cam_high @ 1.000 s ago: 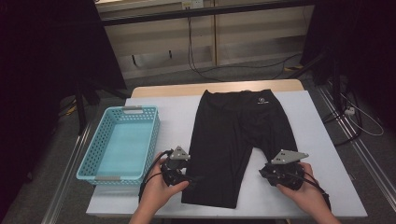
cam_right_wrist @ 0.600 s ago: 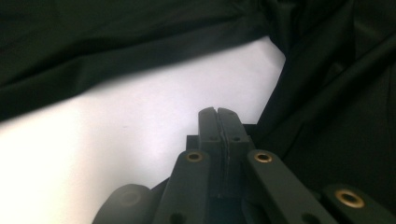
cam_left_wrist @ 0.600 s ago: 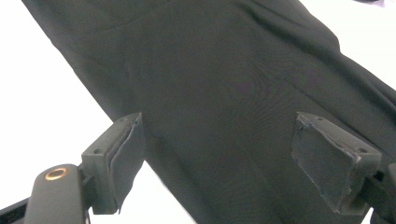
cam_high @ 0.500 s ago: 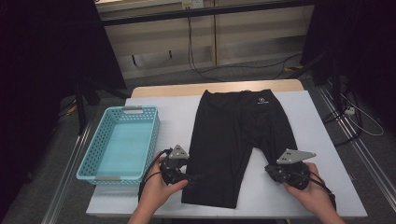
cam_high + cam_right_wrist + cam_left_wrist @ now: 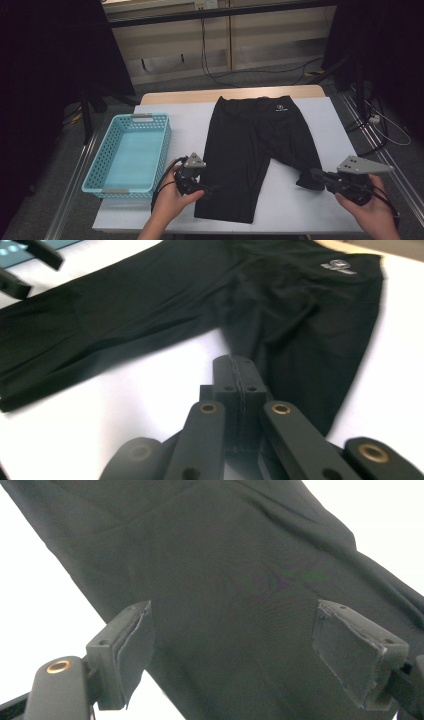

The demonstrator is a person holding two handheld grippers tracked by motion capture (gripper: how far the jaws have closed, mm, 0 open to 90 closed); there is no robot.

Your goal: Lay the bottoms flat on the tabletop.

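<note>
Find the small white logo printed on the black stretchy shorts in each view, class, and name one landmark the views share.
High view: the small white logo sits near the waistband, at the table's far side.
Left gripper view: not in this picture.
Right gripper view: the logo is at top right.
Shared landmark: the black stretchy shorts.

Lab-like room: white-topped table (image 5: 150,116), black curtains (image 5: 45,55), loose floor cables (image 5: 260,75), metal floor rails (image 5: 75,195).
</note>
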